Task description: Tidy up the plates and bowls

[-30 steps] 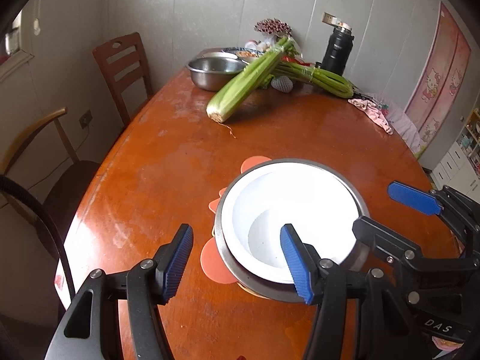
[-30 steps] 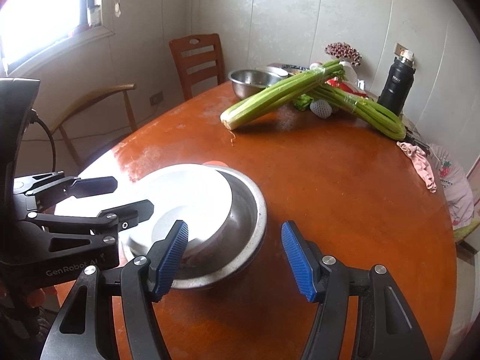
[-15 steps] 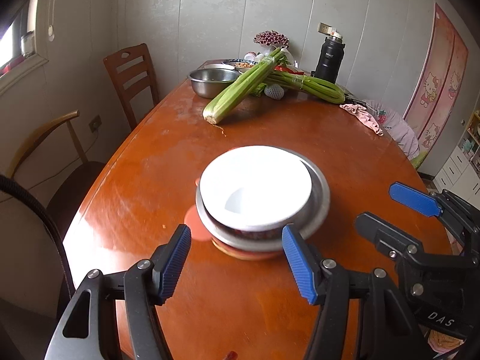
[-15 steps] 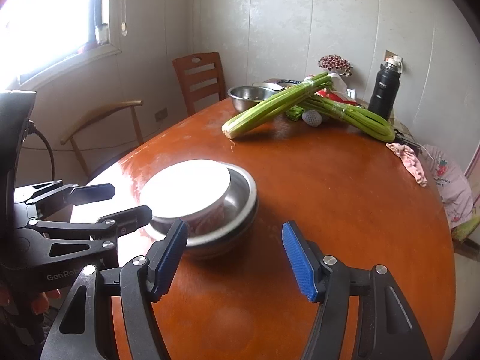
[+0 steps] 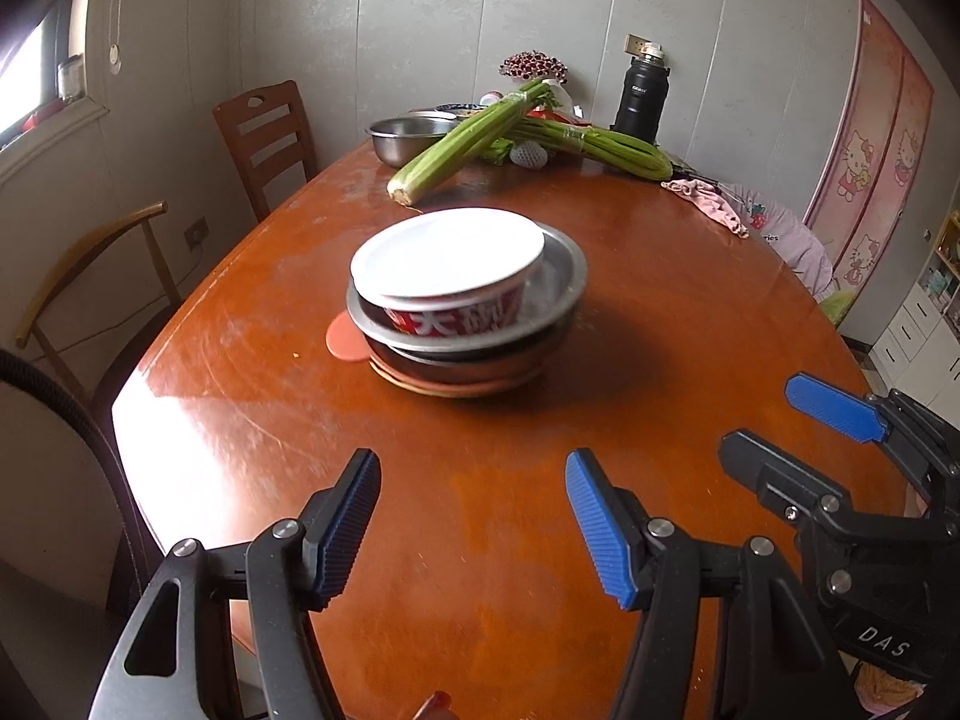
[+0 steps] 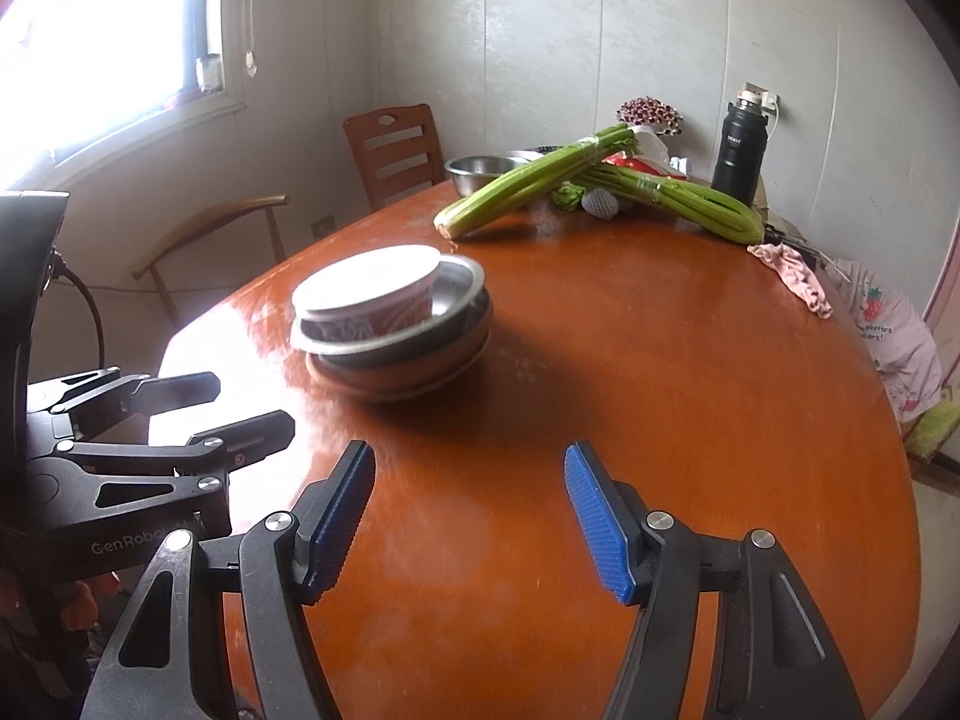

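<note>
Bowls (image 5: 462, 294) sit nested mid-worktop (image 5: 660, 324), the printed one off-centre toward the left of the steel one. Left hand-held gripper (image 5: 474, 531) and right hand-held gripper (image 6: 468, 519) both hang open and empty, well short of the stack. Judged best: nudge the top bowl centred and leave the stack level.

A glossy brown table (image 5: 630, 324) fills the view. At its far edge, toward twelve o'clock, two celery bunches (image 5: 462, 141) lie crossed, one leaning on the other, with a small white netted ball (image 5: 528, 153) beside them. A black thermos (image 5: 641, 97) stands upright at about one o'clock, dried flowers (image 5: 534, 65) to its left. A pink cloth (image 5: 711, 204) lies at two o'clock. Two wooden chairs (image 5: 264, 135) stand at ten o'clock.
</note>
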Demonstrator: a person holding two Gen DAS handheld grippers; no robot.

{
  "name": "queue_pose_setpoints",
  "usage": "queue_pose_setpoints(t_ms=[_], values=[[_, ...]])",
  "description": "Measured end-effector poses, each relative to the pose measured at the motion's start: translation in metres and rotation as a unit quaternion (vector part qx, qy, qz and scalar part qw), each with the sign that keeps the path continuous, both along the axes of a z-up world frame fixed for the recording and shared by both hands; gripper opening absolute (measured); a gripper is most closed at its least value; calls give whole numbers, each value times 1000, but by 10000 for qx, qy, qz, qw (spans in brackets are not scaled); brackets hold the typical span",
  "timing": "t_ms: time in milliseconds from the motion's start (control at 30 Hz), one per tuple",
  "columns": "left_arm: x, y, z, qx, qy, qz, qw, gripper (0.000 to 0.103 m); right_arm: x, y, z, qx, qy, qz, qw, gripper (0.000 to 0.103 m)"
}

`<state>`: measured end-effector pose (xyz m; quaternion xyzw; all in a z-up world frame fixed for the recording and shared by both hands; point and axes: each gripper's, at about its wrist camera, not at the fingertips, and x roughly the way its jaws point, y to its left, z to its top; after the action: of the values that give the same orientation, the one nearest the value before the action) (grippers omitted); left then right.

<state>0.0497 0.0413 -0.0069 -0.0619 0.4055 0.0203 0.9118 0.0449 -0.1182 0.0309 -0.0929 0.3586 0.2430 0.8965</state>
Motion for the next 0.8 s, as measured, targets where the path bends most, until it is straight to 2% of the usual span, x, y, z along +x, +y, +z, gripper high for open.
queue_pose_setpoints(t_ms=[367, 800], values=[[-15, -11, -4, -55, -41, -51, 10000, 64, -24, -13, -10, -21, 44, -71, 10000, 68], [-19, -7, -9, 71, 23, 60, 10000, 65, -26, -10, -12, -51, 113, -51, 9999, 68]])
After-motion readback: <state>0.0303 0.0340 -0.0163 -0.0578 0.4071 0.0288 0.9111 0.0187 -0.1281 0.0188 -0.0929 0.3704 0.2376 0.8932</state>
